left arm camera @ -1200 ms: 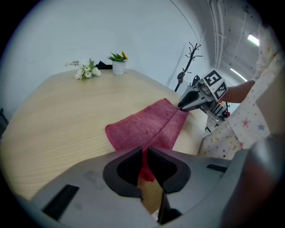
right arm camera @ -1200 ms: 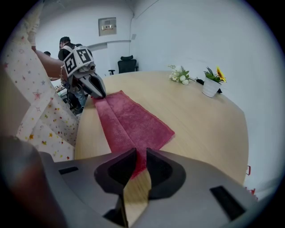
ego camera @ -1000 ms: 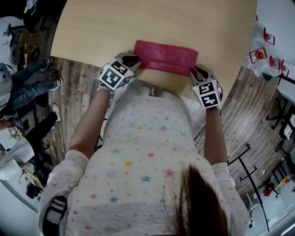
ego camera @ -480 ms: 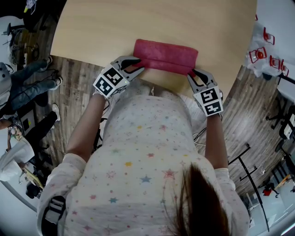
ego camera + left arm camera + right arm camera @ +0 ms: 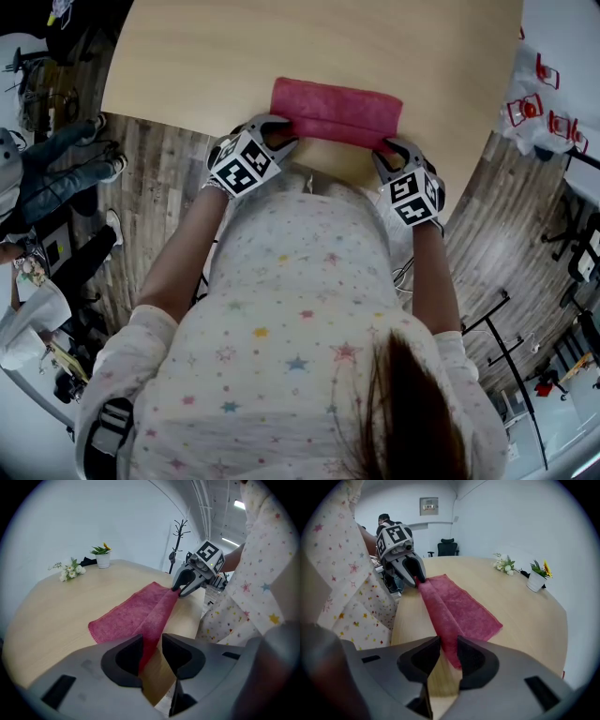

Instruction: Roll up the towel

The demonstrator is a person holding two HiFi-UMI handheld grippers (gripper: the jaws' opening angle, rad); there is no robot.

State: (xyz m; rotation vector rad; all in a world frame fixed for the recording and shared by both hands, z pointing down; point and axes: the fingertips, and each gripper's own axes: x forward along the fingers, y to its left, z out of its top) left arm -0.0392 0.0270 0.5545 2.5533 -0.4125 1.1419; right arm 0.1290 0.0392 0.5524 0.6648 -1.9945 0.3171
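Towel [image 5: 136, 616] fold runs right between the pads of the left claw [image 5: 152, 651], whose jaws have just been opening and stand spread, bare wood showing beside the fabric. Across at the right claw [image 5: 448, 651], much the same: jaws a little apart, the red fold lying between them. Each claw sits at a near corner of the towel, one per end. It lies as a long strip, doubled over, close to the table's [image 5: 281, 56] near edge, straight before the person [image 5: 300, 309].
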